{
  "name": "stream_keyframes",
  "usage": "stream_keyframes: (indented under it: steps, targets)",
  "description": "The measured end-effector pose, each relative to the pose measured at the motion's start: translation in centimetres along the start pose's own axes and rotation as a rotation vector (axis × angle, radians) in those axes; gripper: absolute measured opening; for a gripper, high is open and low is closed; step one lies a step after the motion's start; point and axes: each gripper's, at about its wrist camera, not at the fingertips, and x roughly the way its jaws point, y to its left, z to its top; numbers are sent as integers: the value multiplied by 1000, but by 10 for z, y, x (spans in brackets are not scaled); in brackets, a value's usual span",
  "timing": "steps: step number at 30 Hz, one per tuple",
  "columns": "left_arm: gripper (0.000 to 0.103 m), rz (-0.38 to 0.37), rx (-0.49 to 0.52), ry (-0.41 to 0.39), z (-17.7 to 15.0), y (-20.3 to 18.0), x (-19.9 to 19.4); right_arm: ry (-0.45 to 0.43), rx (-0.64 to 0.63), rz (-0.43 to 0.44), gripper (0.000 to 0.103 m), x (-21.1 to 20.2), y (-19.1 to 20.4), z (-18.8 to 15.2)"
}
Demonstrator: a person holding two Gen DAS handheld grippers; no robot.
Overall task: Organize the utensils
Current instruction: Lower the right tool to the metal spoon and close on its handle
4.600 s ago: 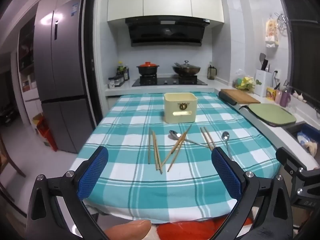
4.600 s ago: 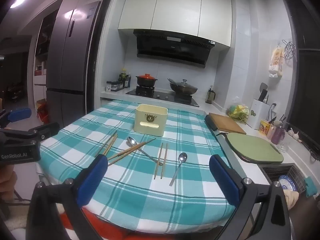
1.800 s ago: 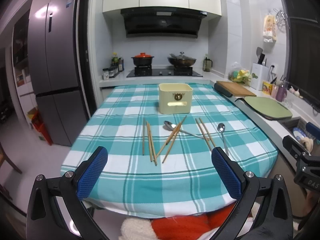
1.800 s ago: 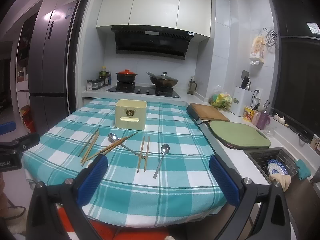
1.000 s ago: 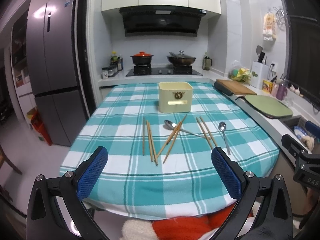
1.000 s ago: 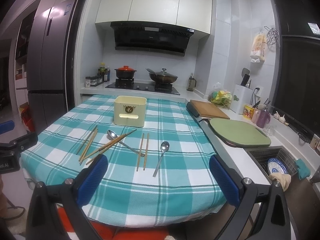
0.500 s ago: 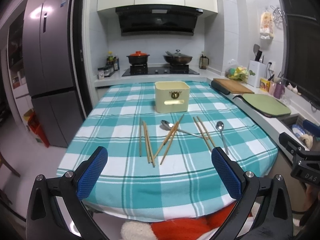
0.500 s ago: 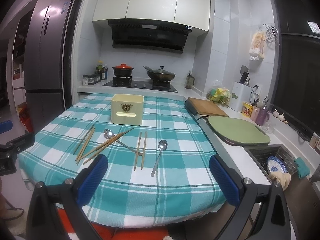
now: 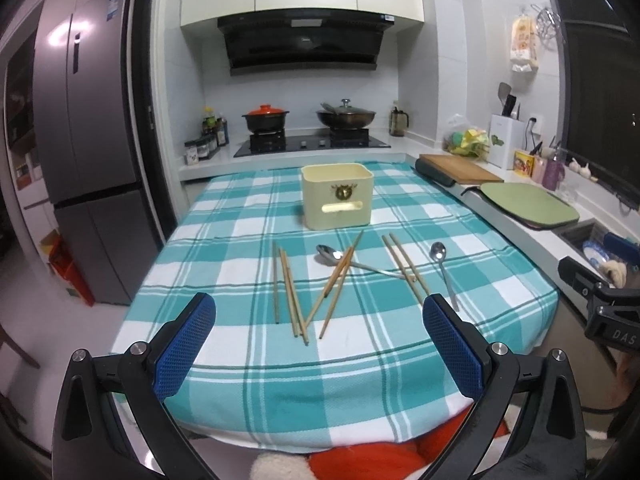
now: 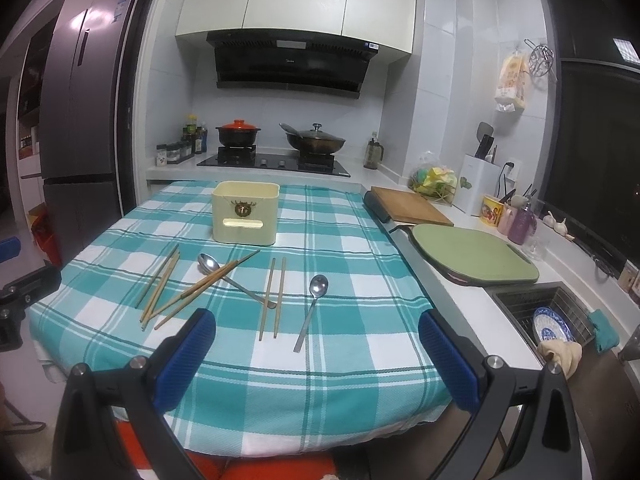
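A cream utensil holder (image 9: 337, 195) (image 10: 245, 212) stands upright in the middle of the teal checked tablecloth (image 9: 248, 216) (image 10: 352, 240). In front of it lie several wooden chopsticks (image 9: 289, 290) (image 10: 159, 286) in loose pairs. One steel spoon (image 9: 443, 270) (image 10: 313, 302) lies alone at the right. A second spoon (image 9: 332, 255) (image 10: 212, 266) lies under a crossed chopstick pair. My left gripper (image 9: 319, 344) is open at the near table edge, holding nothing. My right gripper (image 10: 316, 354) is open too, near the spoon's handle end.
A wooden board (image 10: 408, 208) and a green mat (image 10: 472, 256) lie on the counter to the right, with a sink (image 10: 548, 316) beyond. Pots sit on the stove (image 9: 308, 144) behind the table. A fridge (image 9: 88, 160) stands at the left.
Both grippers have drifted slightly toward the table, so the utensils appear a little nearer. Nothing on the cloth has moved and both grippers stay open.
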Motion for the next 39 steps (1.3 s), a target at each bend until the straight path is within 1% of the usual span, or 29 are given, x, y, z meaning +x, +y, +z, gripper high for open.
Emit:
stream_keyframes:
  steps: [2,6,10,12,14,15,17,20,22,24,27,29,32,35,39]
  targets:
    - [103,-1,-18,13,0,8,7,-15,18,2,103,1,-4,1]
    - [103,7,-57,80,-5,30,27,-65,59,24,103,2,-15,6]
    - [103,48,-117,129,-13,52,46,-89,58,4,103,13,-23,11]
    - [103,20,-153,150,-14,63,57,-78,71,19,103,24,-28,12]
    - [103,-4,-185,165,-16,73,68,-62,94,59,103,36,-35,11]
    - [103,-14,-200,170,-16,79,75,-48,106,80,103,44,-37,10]
    - [103,-29,-221,180,-12,88,92,15,123,122,103,63,-41,6]
    - [103,-5,-229,220,-4,99,124,131,120,160,103,96,-41,-1]
    - [103,4,-225,252,-1,104,150,191,116,156,103,116,-42,-7]
    - [103,3,-222,279,0,107,173,233,125,125,103,135,-44,-14]
    - [103,14,-187,314,5,108,207,283,150,116,103,166,-49,-22]
    - [103,35,-166,335,7,110,231,318,165,120,103,185,-51,-26]
    - [102,55,-153,372,8,113,265,360,174,122,103,212,-52,-29]
    - [102,68,-128,406,8,114,295,387,177,117,103,234,-49,-29]
    - [102,90,-82,442,7,112,330,401,166,126,103,254,-42,-22]
